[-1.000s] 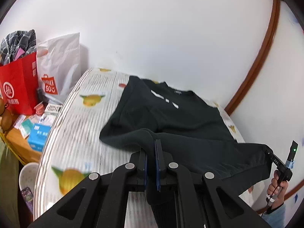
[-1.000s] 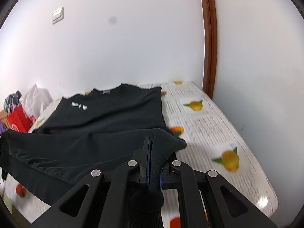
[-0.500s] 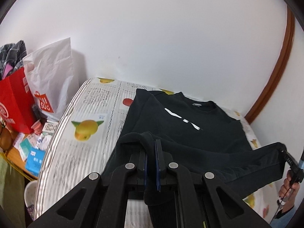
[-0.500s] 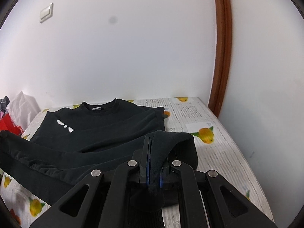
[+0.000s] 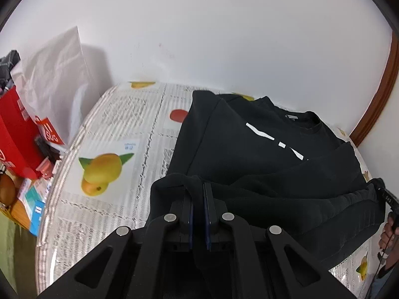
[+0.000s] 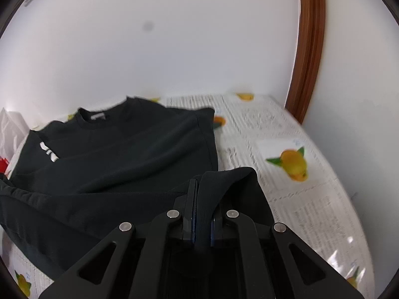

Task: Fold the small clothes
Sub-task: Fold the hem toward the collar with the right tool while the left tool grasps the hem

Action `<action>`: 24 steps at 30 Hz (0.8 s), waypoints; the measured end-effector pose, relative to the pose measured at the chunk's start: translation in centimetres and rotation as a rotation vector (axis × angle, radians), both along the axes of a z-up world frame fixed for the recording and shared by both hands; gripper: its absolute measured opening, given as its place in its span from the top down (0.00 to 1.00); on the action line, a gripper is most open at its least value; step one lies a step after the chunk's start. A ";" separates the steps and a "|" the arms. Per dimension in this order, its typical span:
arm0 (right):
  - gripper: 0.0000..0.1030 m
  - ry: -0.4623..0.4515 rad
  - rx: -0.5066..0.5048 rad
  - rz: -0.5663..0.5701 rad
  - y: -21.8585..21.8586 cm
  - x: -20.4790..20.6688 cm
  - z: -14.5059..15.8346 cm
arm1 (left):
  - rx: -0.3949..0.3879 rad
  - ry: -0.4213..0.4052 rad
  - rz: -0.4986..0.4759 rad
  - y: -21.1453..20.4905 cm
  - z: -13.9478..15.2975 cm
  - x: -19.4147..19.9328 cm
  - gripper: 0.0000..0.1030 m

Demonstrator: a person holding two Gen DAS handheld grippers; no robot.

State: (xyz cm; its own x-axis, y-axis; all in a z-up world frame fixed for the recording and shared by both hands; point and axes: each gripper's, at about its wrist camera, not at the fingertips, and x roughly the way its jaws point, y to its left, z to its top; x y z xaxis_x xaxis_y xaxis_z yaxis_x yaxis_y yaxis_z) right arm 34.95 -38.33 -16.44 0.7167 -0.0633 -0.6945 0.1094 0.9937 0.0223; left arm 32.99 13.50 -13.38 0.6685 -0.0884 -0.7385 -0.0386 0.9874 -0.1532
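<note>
A black sweatshirt (image 5: 261, 149) with a white chest print lies on a table covered in a fruit-print cloth (image 5: 119, 134), collar toward the far wall. My left gripper (image 5: 198, 191) is shut on the left corner of its hem, lifted over the body. My right gripper (image 6: 202, 189) is shut on the right hem corner of the sweatshirt (image 6: 124, 159). The hem hangs stretched between both grippers. The right gripper also shows at the right edge of the left wrist view (image 5: 385, 195).
A red shopping bag (image 5: 17, 139) and a white plastic bag (image 5: 57, 74) stand left of the table, with small boxes (image 5: 35, 199) below. White walls close the back. A brown door frame (image 6: 309, 49) rises at the far right corner.
Both grippers have carried the hem forward over the sweatshirt toward the collar and far wall. The lifted fold now covers more of the body.
</note>
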 end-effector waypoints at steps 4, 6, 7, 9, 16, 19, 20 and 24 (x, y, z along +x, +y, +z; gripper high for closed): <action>0.92 0.025 -0.002 -0.006 -0.1 0.3 -1.2 | 0.005 0.016 -0.006 -0.1 -0.4 0.2 0.91; 0.89 0.024 -0.009 0.002 -0.1 -0.1 -1.1 | 0.009 0.022 -0.008 -0.1 -0.5 0.1 0.90; 0.85 0.026 -0.009 0.007 -0.2 -0.3 -1.0 | 0.010 0.024 -0.008 -0.1 -0.5 0.2 0.90; 0.79 0.032 -0.009 0.014 -0.3 -1.1 -0.6 | 0.004 0.033 -0.005 0.0 -0.5 0.1 0.90; 0.57 -0.027 -0.008 0.038 -2.1 -6.5 1.9 | -0.061 0.047 -0.021 1.6 0.5 -2.4 0.67; 0.52 -0.048 -0.029 0.023 -2.8 -9.1 2.6 | -0.083 0.053 -0.032 2.7 0.7 -4.3 0.55; 0.52 -0.038 -0.037 0.010 -3.1 -9.8 2.5 | -0.077 0.050 -0.030 3.0 0.7 -4.9 0.52; 0.52 0.009 0.003 -0.007 -4.3 -10.9 1.4 | -0.043 0.061 -0.035 4.0 -0.1 -7.2 0.46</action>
State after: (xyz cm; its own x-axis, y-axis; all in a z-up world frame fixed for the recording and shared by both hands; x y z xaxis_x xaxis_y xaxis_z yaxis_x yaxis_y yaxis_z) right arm 24.08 -42.66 -15.08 0.7099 -0.0663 -0.7012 0.1169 0.9928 0.0245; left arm 25.76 17.53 -13.46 0.6183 -0.1431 -0.7728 -0.0148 0.9810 -0.1935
